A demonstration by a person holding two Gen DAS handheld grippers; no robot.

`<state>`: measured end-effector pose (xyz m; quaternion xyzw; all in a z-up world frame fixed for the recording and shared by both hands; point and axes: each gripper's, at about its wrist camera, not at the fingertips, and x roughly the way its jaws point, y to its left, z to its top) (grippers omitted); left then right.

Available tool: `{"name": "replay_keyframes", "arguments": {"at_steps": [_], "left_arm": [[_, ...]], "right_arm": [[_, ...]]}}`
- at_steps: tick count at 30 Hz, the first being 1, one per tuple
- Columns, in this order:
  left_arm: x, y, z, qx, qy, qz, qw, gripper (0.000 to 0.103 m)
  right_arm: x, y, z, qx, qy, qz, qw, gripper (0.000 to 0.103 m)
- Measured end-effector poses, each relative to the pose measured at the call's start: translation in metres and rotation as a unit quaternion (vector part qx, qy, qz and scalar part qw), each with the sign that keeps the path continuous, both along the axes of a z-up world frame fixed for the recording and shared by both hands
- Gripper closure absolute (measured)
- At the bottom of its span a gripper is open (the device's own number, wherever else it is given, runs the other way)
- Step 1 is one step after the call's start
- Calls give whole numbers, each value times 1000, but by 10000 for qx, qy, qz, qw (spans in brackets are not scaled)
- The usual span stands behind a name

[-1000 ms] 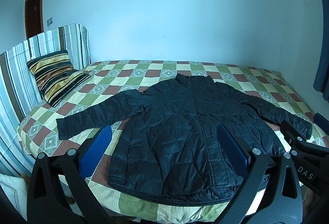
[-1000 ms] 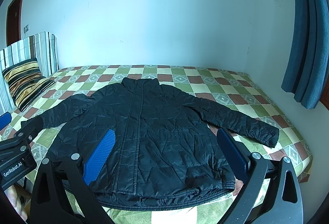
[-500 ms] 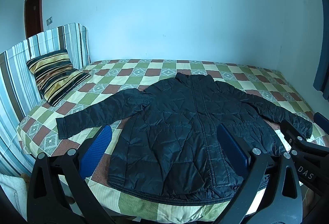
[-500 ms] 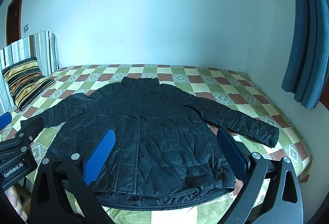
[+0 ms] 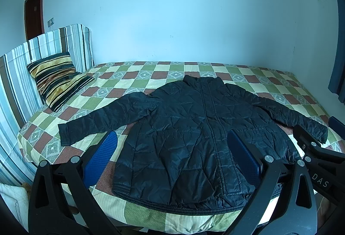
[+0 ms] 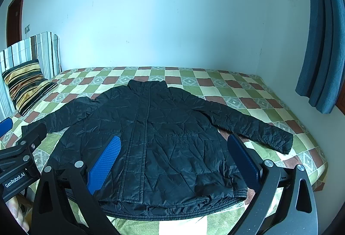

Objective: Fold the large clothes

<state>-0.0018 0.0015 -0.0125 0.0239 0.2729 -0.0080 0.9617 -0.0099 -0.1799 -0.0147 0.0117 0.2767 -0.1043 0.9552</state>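
Observation:
A black quilted jacket (image 5: 194,133) lies flat on the checked bedspread (image 5: 151,75), front up, zip closed, collar toward the far wall, both sleeves spread out to the sides. It also shows in the right wrist view (image 6: 155,138). My left gripper (image 5: 172,157) is open and empty, held above the near hem, toward the jacket's left half. My right gripper (image 6: 172,159) is open and empty, held above the hem toward the right half. Each gripper shows at the edge of the other's view.
A striped pillow (image 5: 56,77) leans on the striped headboard (image 5: 19,58) at the left. A blue curtain (image 6: 319,40) hangs at the right. A brown door (image 5: 32,10) is at the far left. The bed's near edge (image 5: 172,220) is just below the hem.

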Motion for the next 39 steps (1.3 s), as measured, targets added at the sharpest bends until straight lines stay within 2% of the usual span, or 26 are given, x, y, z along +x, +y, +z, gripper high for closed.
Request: {"name": "replay_keyframes", "arguments": {"at_steps": [24,27,39], "left_arm": [[2,-2,-5,12,58,-15,10000,2],[4,-2,-5,16,79,-15,10000,2],[11,-2,-9,32,169,-18,9999,2]], "right_arm": [[4,1,-2,7,33,1,10000,5],[5,0,-11,16,51,3,10000,5],[10,0,-15,45,144,10,9999,5]]}}
